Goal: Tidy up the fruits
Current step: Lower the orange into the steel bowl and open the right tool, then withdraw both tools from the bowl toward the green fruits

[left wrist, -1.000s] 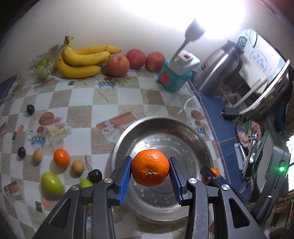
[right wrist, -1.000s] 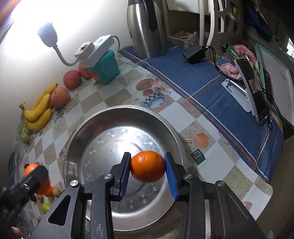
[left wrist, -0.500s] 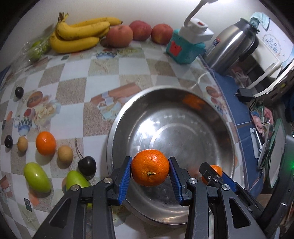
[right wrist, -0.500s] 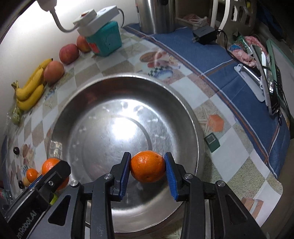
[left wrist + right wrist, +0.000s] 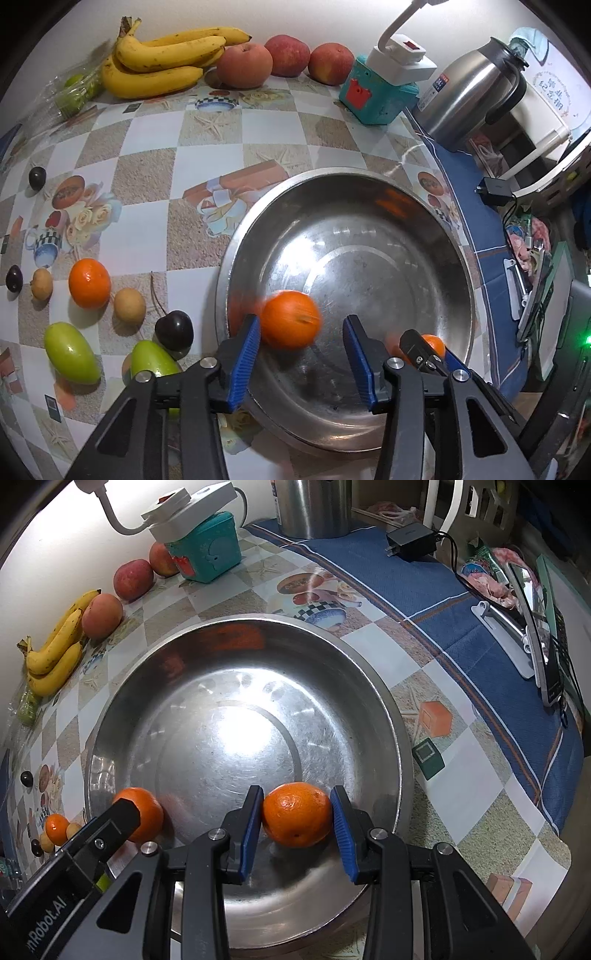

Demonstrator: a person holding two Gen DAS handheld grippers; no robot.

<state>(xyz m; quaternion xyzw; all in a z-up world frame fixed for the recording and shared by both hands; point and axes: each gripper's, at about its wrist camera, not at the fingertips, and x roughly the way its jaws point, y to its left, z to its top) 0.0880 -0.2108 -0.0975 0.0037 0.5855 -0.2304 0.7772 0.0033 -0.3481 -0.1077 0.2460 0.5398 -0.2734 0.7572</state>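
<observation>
Occupying most of both views, the steel basin (image 5: 388, 716) is the largest item and the receiving vessel: rigid, smooth-walled and, by judgement, slippery enough that round fruit rolls toward its flat floor. It sits on a table covered with a glossy checked oilcloth (image 5: 147, 177), bordered on one side by a blue cloth (image 5: 461, 602); a lamp on a teal box (image 5: 373, 96), a steel kettle (image 5: 469, 92) and a charger crowd the far edge by a pale wall. Bananas (image 5: 162, 59) and apples (image 5: 243, 64) lie along that wall, well apart from the basin. The left gripper (image 5: 301, 354) hangs over the near basin wall with its jaws opening; the left orange (image 5: 290, 319), blurred, lies between them, close against one pad and clear of the other, so it appears released. The right gripper (image 5: 297, 827) clamps the right orange (image 5: 297, 814) at its widest part, low over the basin floor. Each orange is judged light, firm but slightly yielding, with pebbled peel that grips well; take it across the middle with moderate pressure. Smaller fruit remain on the oilcloth beside the basin: green mangoes (image 5: 70, 352), another orange (image 5: 89, 283), dark plums (image 5: 173, 329) and small brown longans (image 5: 129, 305), the last judged thin-shelled and easily crushed.
</observation>
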